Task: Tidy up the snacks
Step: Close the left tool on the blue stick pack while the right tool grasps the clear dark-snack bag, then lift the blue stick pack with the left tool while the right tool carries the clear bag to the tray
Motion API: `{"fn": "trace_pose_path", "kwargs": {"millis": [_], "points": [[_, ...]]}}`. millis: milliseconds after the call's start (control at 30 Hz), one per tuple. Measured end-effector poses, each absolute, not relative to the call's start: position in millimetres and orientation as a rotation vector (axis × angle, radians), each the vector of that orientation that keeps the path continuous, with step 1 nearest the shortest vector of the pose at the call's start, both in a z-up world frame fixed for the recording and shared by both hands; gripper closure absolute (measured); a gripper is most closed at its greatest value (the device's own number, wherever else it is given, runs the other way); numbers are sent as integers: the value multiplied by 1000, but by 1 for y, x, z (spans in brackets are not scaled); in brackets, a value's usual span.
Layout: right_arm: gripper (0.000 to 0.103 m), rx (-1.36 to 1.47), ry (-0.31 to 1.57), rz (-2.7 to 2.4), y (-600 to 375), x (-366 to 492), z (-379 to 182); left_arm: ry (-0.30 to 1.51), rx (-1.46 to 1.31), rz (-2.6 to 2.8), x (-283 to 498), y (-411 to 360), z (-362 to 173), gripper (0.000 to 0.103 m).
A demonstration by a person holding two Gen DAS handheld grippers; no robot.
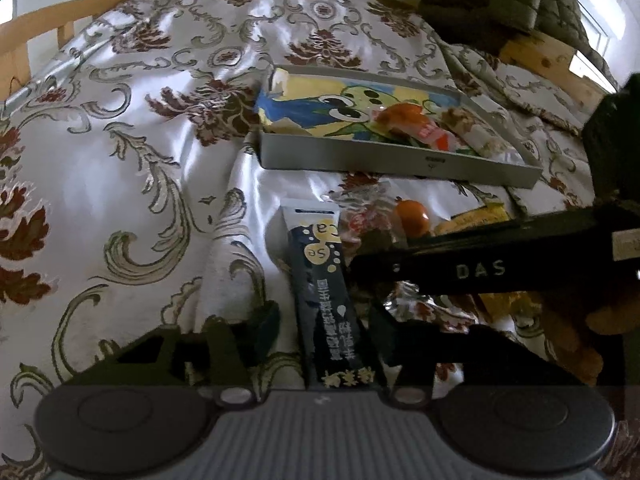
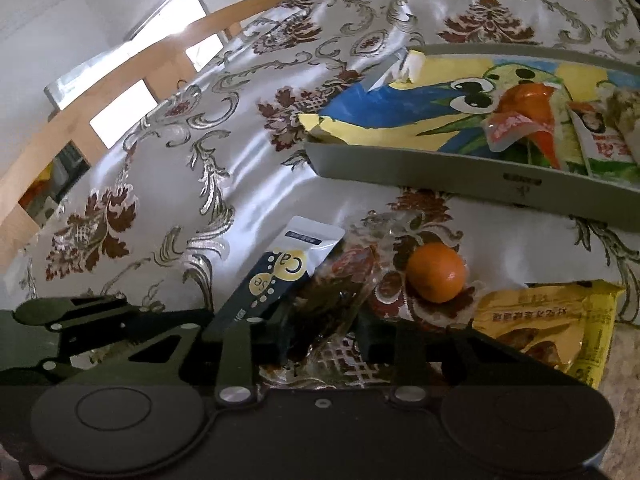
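Item 1, your left gripper (image 1: 320,328): fingers spread wide, released, with the dark sachet (image 1: 326,280) lying lengthwise between them on the bedspread (image 1: 120,160); neither finger is seen pressing it.

Item 2, your right gripper (image 2: 320,332): fingers parted, released, set either side of a clear packet of dark red snack (image 2: 340,292); whether the pads touch it you cannot tell. Its black body also crosses the right of the left wrist view, marked DAS.

Item 3, dark sachet: white top end pointing far, yellow circles printed on it, lying just left of the clear packet and overlapping its edge.

Item 4, orange (image 2: 437,273): loose on the bedspread, just right of the clear packet, near side of the tray.

Item 5, yellow packet (image 2: 548,328): near right, beside the orange, partly behind your right gripper.

Item 6, grey tray (image 1: 360,160): shallow, on the bedspread at the far side of the loose snacks. It holds a flat cartoon bag (image 1: 312,108) in blue, yellow and green, with an orange-red wrapped snack (image 1: 412,124) and a pale packet (image 1: 476,128) on top toward the right end.

Item 7, bedspread: white satin with brown and grey scrollwork, under everything. A wooden bed rail (image 2: 132,76) runs along its far left edge
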State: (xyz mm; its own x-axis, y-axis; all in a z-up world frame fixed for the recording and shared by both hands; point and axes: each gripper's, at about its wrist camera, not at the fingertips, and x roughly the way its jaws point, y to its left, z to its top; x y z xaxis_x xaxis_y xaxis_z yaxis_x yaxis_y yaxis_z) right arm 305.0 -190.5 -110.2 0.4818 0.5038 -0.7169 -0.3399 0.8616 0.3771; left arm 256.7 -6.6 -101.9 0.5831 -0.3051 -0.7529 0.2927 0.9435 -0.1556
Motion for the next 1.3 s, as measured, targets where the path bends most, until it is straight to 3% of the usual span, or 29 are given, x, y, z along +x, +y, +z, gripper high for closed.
{"fn": "trace_pose_path", "kwargs": {"millis": [100, 133, 400, 600, 733, 1300], "points": [[75, 179, 927, 507, -191, 303, -104, 885, -32, -338, 259, -4, -102, 62], [79, 172, 925, 502, -191, 301, -102, 886, -35, -338, 260, -4, -102, 62], [81, 145, 927, 467, -198, 296, -96, 857, 38, -357, 269, -17, -107, 62], [82, 182, 932, 461, -200, 297, -100, 846, 61, -346, 266, -22, -105, 67], [88, 214, 920, 452, -207, 292, -93, 844, 68, -348, 262, -24, -102, 69], [89, 172, 842, 393, -221, 267, -71, 720, 41, -349, 245, -24, -78, 70]]}}
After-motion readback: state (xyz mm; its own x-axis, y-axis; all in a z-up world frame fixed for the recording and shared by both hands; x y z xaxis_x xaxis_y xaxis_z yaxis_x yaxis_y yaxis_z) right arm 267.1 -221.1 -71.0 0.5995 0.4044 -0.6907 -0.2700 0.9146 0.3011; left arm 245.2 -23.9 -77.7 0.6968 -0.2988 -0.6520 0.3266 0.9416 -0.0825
